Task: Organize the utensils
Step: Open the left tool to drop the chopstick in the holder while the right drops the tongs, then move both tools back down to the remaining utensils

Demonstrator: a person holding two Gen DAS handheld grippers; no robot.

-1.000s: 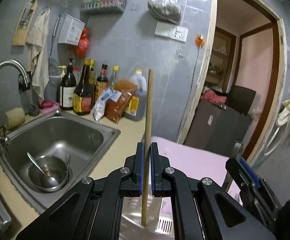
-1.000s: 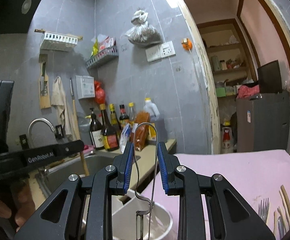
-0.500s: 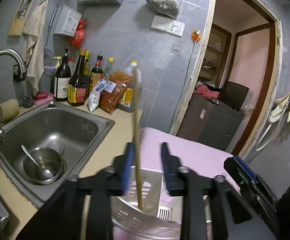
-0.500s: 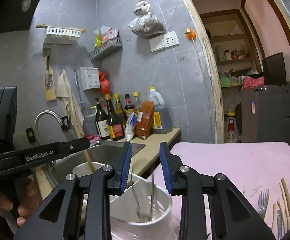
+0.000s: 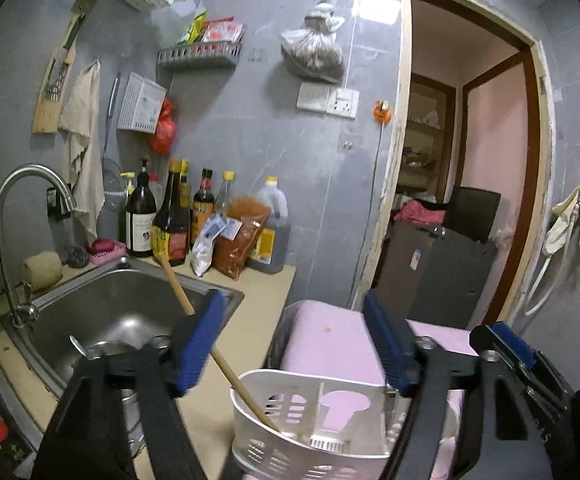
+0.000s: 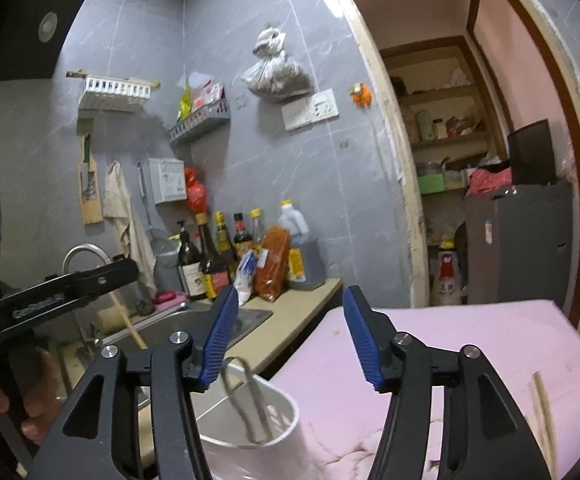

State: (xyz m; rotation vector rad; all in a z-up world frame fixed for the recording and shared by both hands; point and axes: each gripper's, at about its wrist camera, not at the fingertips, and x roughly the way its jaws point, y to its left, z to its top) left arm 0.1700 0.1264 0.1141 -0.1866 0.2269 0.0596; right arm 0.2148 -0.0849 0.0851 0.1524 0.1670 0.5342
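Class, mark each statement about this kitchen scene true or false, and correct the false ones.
1. The wooden chopstick leans in the white holder. True.
2. The left claw is clamped on the chopstick. False: its jaws stand open, just widened, and the chopstick rests free by one pad.
3. A wire utensil stands in the holder below the right claw. True.
4. The right claw grips the wire utensil. False: its jaws have just opened and nothing is between them.
5. The holder sits inside the sink. False: it sits beside it, by the pink surface.
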